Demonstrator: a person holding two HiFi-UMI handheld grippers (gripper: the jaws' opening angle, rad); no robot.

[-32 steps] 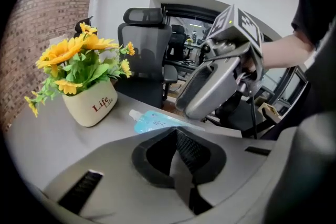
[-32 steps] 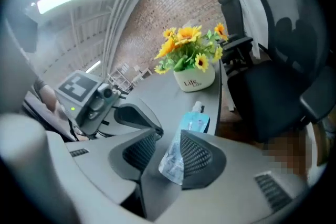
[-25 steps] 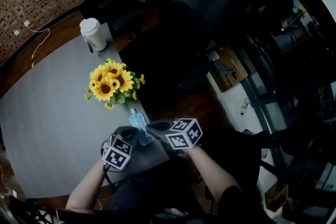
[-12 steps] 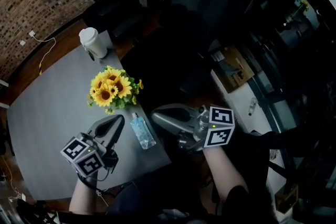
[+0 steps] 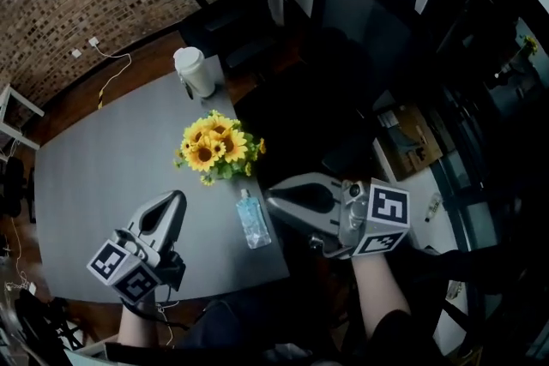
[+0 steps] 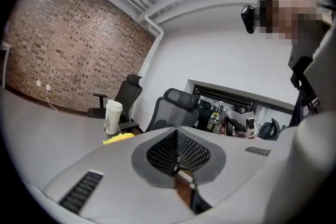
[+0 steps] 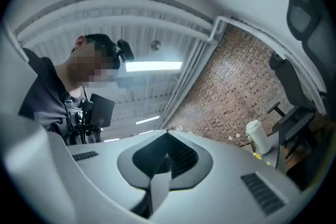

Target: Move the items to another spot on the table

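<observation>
- The left gripper (image 5: 175, 200) hangs at the lower left of the head view, over the grey table (image 5: 94, 176). Its own view shows the jaws pressed together with nothing between them.
- The right gripper (image 5: 274, 203) is at lower centre, just off the table's right edge. Its jaws are likewise closed and empty.
- A clear plastic bottle (image 5: 252, 220) lies on its side near the table's lower right corner. In the frame it sits between the two grippers, and neither touches it.
- A bunch of sunflowers (image 5: 216, 148) stands just above the bottle at mid-frame. A lidded paper cup (image 5: 196, 71) stands at the table's far corner, upper centre.
- The bottle is probably light and smooth and likely to roll, so it is best pinched across the middle of its body.
- The cup wall looks soft and would crush under a hard squeeze. Grip it gently below the lid and keep it upright, since it may hold liquid.
- The flowers look light and delicate, so take them low at the stems rather than by the blooms.
</observation>
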